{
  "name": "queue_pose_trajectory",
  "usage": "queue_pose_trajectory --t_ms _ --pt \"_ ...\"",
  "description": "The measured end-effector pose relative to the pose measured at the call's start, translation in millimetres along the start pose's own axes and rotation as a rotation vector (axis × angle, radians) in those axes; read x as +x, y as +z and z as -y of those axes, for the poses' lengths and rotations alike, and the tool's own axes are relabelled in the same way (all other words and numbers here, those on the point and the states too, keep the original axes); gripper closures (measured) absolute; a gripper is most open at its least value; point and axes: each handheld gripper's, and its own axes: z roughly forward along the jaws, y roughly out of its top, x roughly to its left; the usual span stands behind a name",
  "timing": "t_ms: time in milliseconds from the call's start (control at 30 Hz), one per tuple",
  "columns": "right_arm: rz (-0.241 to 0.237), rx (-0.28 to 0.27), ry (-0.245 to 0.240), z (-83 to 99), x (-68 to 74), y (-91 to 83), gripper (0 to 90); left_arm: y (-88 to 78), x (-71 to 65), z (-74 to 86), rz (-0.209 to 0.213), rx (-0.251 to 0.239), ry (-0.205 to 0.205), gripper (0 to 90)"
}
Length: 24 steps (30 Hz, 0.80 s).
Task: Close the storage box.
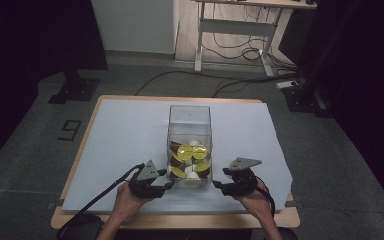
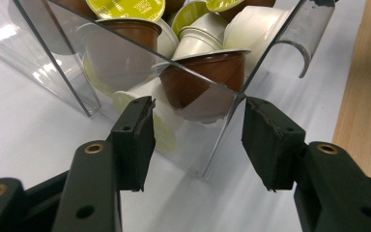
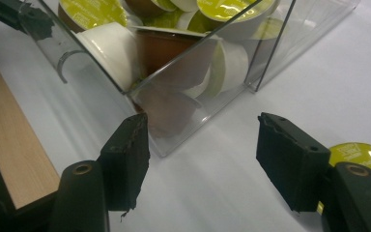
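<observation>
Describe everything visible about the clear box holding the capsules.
The clear box is a tall, square, open-topped container of transparent, plastic-looking sheet, upright on the white table cover near the person's edge. Its lower part holds heaped coffee capsules: brown, white and yellow-green lidded. One wall has a rounded cut-out. Neither gripper's jaws, open at its near corners, visibly touch it.

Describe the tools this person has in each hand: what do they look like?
Each hand holds a black two-jaw device. The left gripper and right gripper each carry a grey three-cornered plate on top and trail a black cable. Up close, the jaws end in flat black rectangular pads, with brass-coloured rivets. Forearms are bare.
</observation>
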Motion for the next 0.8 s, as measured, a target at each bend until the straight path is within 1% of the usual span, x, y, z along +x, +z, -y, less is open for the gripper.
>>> queue_pose_trajectory --t_ms 133,167,200,267,367,467,500,600,700,800 --pt "-0.006 0.002 -0.008 0.0 0.7 -0.3 36.7 -0.3 -0.3 0.0 -0.004 0.002 0.009 46.1" --pt "-0.019 0.0 -0.005 -0.4 2.0 -0.5 36.8 -0.2 -0.4 0.0 -0.005 0.0 0.011 46.2" --pt "-0.023 -0.001 -0.006 -0.8 3.2 -0.3 36.8 -0.2 -0.5 0.0 -0.006 -0.001 0.012 46.3" --pt "-0.022 0.003 -0.012 -1.4 4.6 -0.2 37.0 -0.2 -0.6 0.0 -0.008 -0.001 0.012 46.5" --pt "-0.01 0.007 -0.022 -3.3 8.0 1.0 41.1 -0.4 -0.7 0.0 -0.012 -0.001 0.018 47.8" --pt "-0.01 0.012 -0.023 -3.9 8.9 1.5 46.0 -0.4 -0.4 0.0 -0.011 -0.002 0.018 48.6" --pt "-0.015 0.013 -0.024 -4.0 9.1 1.6 47.9 -0.3 -0.3 0.0 -0.009 -0.003 0.018 48.8" --pt "0.001 0.012 -0.026 -4.6 9.2 1.4 52.2 0.5 0.0 -0.1 0.0 -0.009 0.017 51.8" --pt "0.013 0.008 -0.017 -5.7 7.6 1.8 52.5 1.0 1.3 -0.8 0.006 -0.017 0.01 52.4" --pt "0.018 0.011 -0.019 -6.2 7.7 2.5 53.7 1.3 2.1 -1.2 0.006 -0.023 0.003 52.5"
